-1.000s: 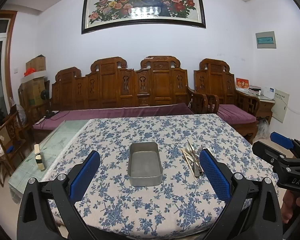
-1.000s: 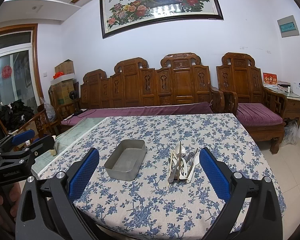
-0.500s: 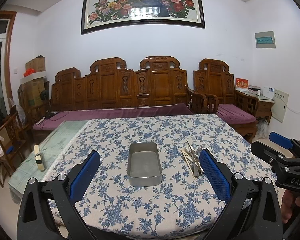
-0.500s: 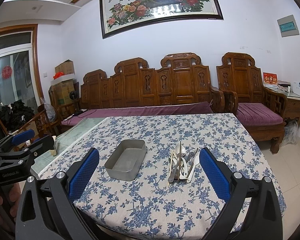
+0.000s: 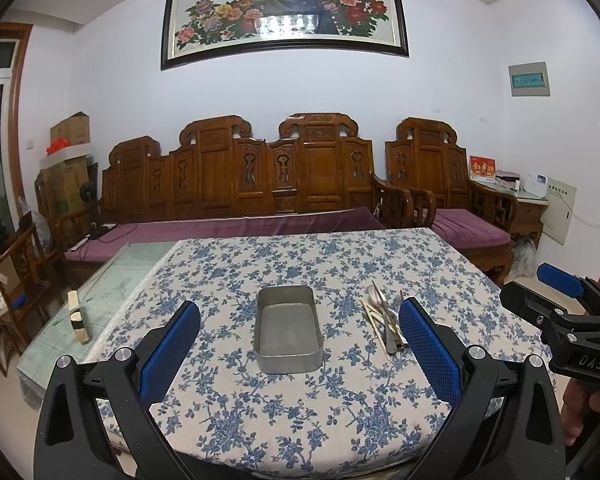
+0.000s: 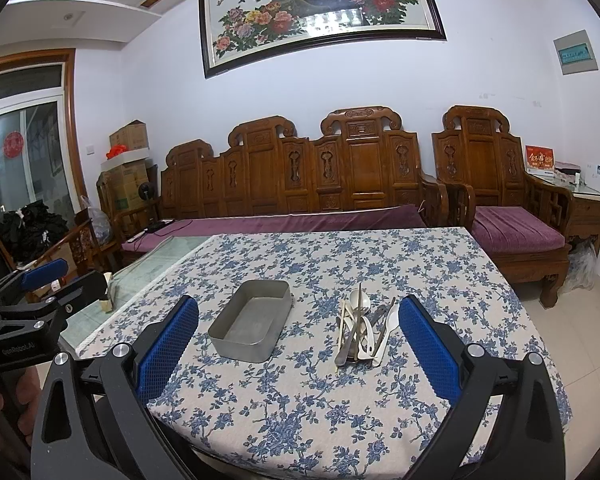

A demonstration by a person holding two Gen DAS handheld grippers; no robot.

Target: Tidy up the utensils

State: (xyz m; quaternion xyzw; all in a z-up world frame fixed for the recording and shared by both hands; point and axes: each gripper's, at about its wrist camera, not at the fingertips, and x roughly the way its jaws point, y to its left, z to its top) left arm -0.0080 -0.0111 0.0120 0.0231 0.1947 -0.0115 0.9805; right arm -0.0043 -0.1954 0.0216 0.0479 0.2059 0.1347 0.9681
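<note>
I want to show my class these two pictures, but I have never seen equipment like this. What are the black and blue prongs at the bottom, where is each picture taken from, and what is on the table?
A person holds two hand-held grippers, each carrying a wide-angle camera that looks out between its two blue-padded fingers. One picture comes from the left gripper, the other from the right gripper. Both are open and hold nothing. Each view also shows the other gripper at its edge. On the flowered tablecloth lie an empty metal tray and, beside it, a pile of utensils: spoons and chopsticks, untouched.

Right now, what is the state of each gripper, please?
Left gripper: open, holding nothing.
Right gripper: open, holding nothing.
</note>
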